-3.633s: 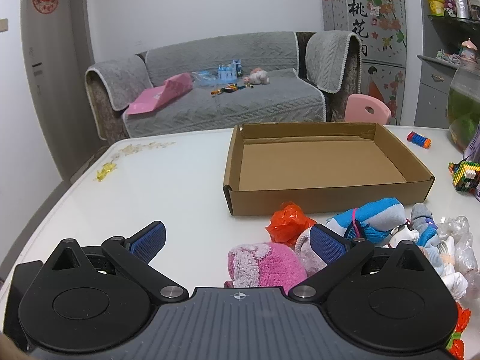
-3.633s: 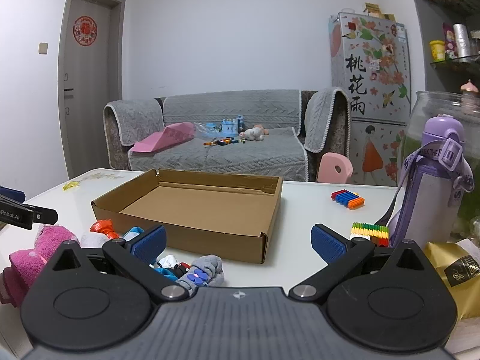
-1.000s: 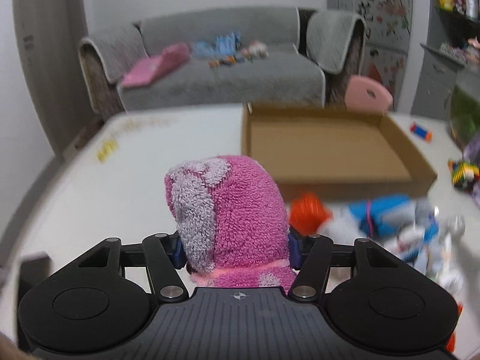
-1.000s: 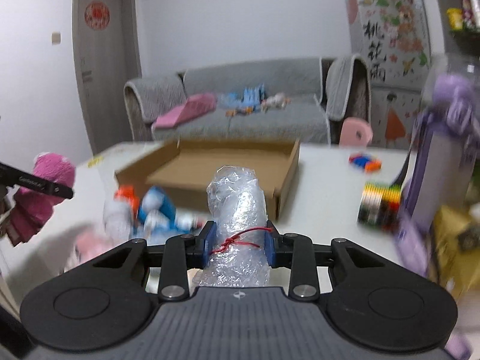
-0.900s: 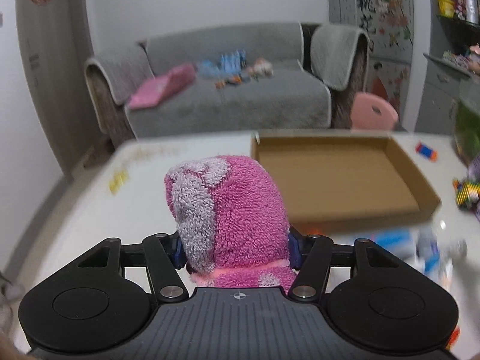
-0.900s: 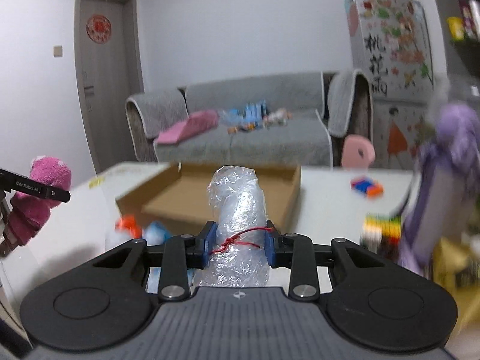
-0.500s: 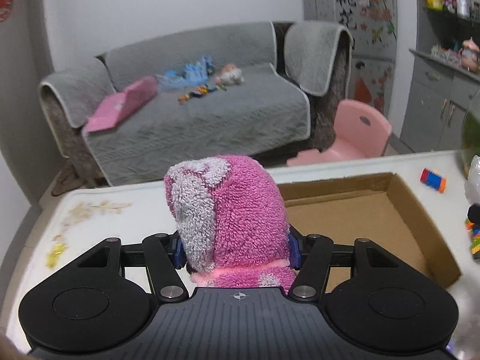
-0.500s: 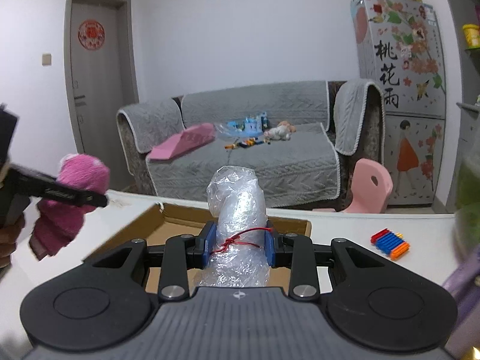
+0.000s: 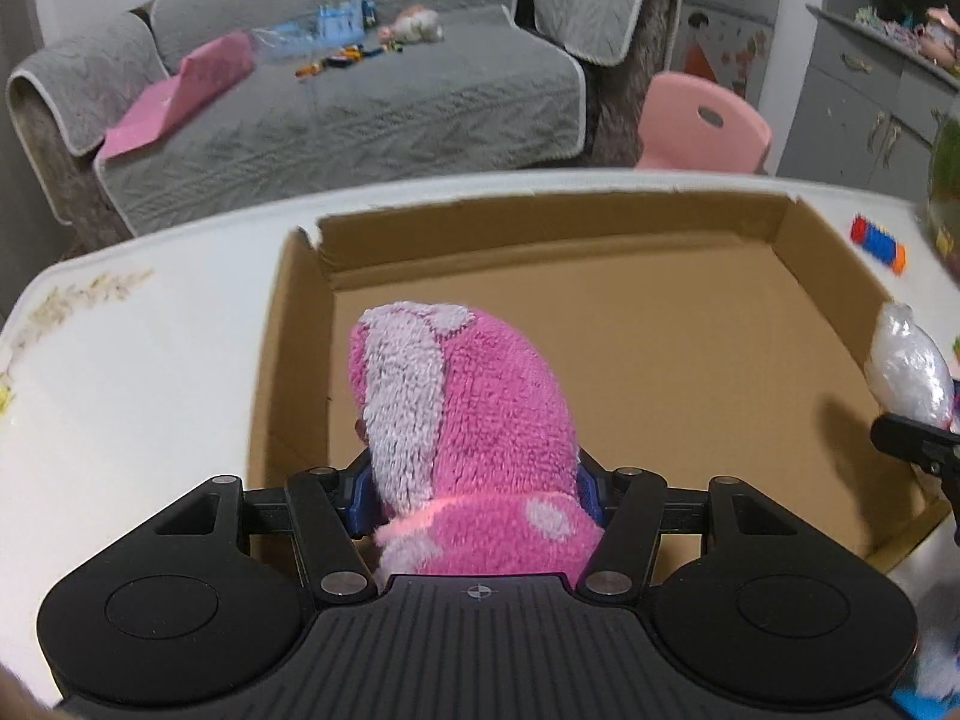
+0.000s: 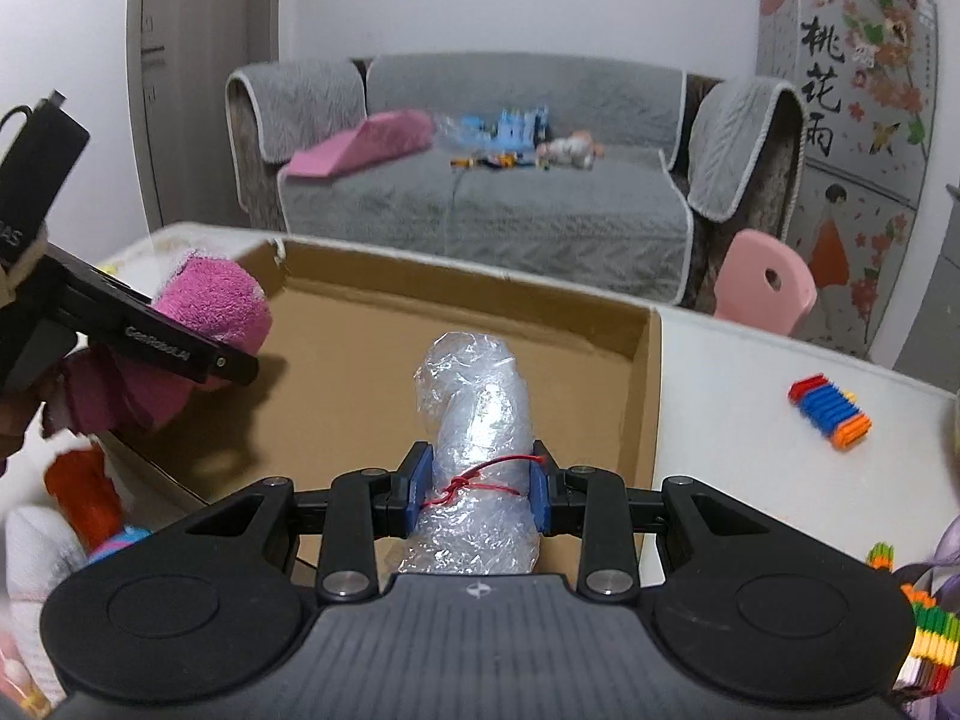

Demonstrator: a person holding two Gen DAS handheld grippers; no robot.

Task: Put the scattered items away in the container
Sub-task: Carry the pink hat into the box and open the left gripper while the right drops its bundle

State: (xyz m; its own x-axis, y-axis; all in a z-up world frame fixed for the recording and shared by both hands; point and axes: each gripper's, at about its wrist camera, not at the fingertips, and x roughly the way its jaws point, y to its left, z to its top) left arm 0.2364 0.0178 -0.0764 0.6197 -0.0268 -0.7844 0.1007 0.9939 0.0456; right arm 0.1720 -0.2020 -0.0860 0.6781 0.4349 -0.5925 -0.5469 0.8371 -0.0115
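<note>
My left gripper point(image 9: 474, 495) is shut on a fluffy pink sock point(image 9: 462, 420), which hangs over the near left part of the empty cardboard box point(image 9: 660, 330). My right gripper point(image 10: 479, 495) is shut on a clear plastic bundle point(image 10: 477, 414) tied with a red thread, held above the box point(image 10: 384, 372) near its front edge. In the right wrist view the left gripper point(image 10: 237, 363) and its pink sock point(image 10: 210, 300) show at the left, over the box's left wall. In the left wrist view the plastic bundle point(image 9: 906, 366) shows at the right edge.
The box sits on a white table point(image 9: 138, 360). A striped block toy point(image 10: 831, 405) lies right of the box, with colourful blocks point(image 10: 918, 630) nearer. An orange item point(image 10: 84, 492) and white and blue socks lie left of the box front. A sofa point(image 10: 480, 192) and pink chair point(image 10: 768, 282) stand behind.
Both grippers have moved forward from the pile of items to above the box, each still carrying its item. The views now tilt down into the box.
</note>
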